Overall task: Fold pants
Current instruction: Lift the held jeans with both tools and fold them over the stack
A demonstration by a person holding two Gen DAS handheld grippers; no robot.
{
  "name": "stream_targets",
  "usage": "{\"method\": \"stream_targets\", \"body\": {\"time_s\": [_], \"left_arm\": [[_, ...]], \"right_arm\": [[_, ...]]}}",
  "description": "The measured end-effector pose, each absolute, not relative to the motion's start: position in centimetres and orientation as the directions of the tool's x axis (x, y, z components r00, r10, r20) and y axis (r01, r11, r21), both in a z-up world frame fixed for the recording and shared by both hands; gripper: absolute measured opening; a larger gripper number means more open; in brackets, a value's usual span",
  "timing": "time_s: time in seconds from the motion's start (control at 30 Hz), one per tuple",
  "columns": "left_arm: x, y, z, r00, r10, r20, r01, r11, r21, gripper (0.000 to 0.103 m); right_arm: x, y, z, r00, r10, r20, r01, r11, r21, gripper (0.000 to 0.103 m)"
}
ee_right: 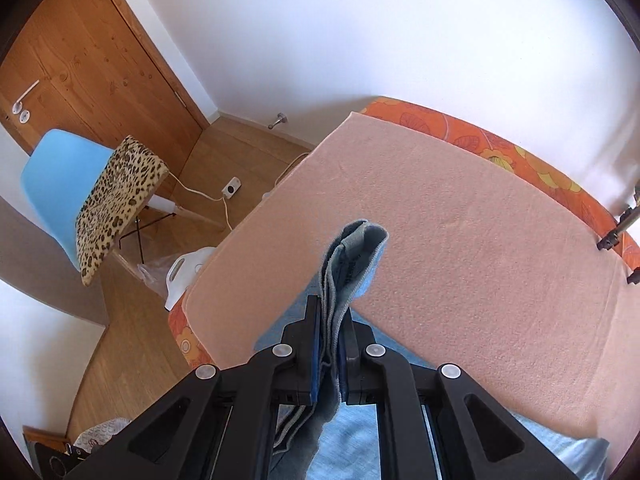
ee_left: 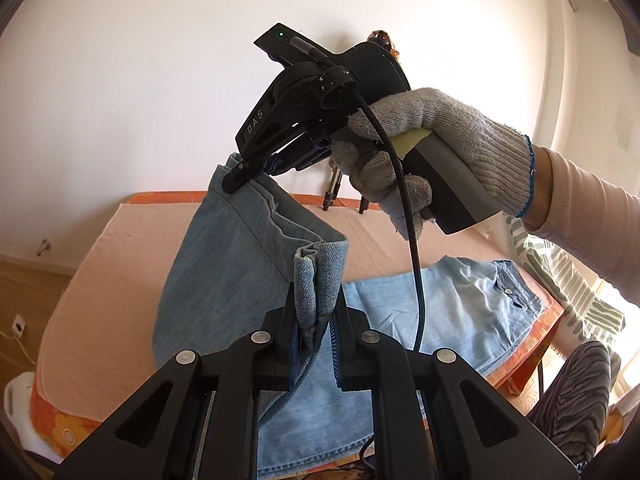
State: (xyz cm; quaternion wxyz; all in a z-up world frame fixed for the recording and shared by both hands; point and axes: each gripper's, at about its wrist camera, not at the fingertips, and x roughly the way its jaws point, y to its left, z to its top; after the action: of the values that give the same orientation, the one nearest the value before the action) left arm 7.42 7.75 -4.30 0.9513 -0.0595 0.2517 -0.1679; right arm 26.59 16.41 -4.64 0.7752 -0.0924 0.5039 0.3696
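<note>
Denim bunched between my left gripper sits closest to the lens: that tool is clenched on one corner of the hem. Taking the bed as my landmark and working down in size, its peach cover fills most of both views, with an orange flowered edge along the far side. Across that cover lie the pants, light blue jeans; the waistband end with its button rests flat toward the right of the bed, while the leg end is lifted clear above the mattress. Above the bed, the person's gloved hand holds my right gripper, clamped shut on the other hem corner; its own camera shows folded layers pinched between the pads.

My read on progress: the legs look already laid one on the other, since several layers show at the hem, and both hem corners are secured and raised. Still to do, I judge, is carrying the hem over to the waistband, laying it down, smoothing, and perhaps one further fold.
</note>
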Motion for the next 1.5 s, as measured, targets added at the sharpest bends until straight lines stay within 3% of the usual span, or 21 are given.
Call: {"method": "stream_targets", "body": {"time_s": [0.83, 1.5], "left_arm": [[10.5, -13.7, -7.7, 0.589, -0.596, -0.546, 0.567, 0.786, -0.245, 0.011], [11.6, -27.6, -9.1, 0.444, -0.698, -0.562, 0.699, 0.662, -0.27, 0.011]], "right_arm": [[27.3, -14.7, -7.8, 0.326, 0.476, -0.817, -0.439, 0.841, 0.315, 0.004], [26.9, -31.4, -9.1, 0.405, 0.439, -0.802, -0.31, 0.891, 0.332, 0.004]]}}
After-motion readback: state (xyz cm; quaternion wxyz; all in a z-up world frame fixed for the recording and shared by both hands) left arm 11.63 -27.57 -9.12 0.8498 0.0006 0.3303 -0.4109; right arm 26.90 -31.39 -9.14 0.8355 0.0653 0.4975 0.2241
